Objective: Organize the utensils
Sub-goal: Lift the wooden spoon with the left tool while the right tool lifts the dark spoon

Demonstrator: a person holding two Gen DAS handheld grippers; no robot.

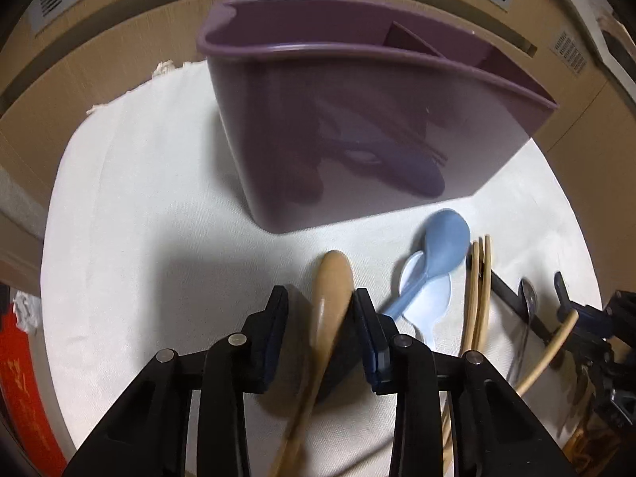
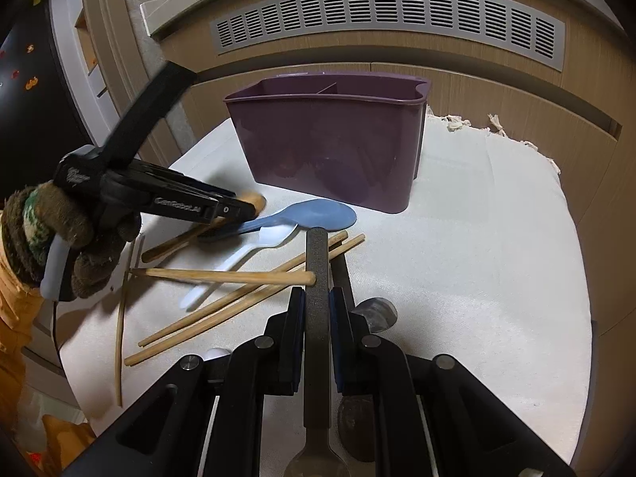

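Observation:
A purple divided utensil holder [image 1: 357, 119] stands on a white cloth [image 1: 139, 198]; it also shows in the right wrist view [image 2: 330, 143]. My left gripper [image 1: 320, 302] has its jaws apart around a wooden spoon [image 1: 332, 290], which touches the right pad only; the grip is unclear. That gripper shows in the right wrist view [image 2: 246, 208] over the spoon. My right gripper [image 2: 317, 302] is shut on the dark handle of a metal utensil [image 2: 317, 278]. A blue spoon [image 2: 314, 214], a white plastic spoon [image 2: 254, 250] and wooden chopsticks [image 2: 238, 302] lie on the cloth.
A second metal spoon [image 2: 375, 312] lies under my right gripper. Wooden cabinet fronts with a grey vent [image 2: 389, 20] rise behind the cloth. The cloth's fringed edge [image 2: 493, 123] is at the back right. A thin bamboo stick [image 2: 119, 338] lies at the left edge.

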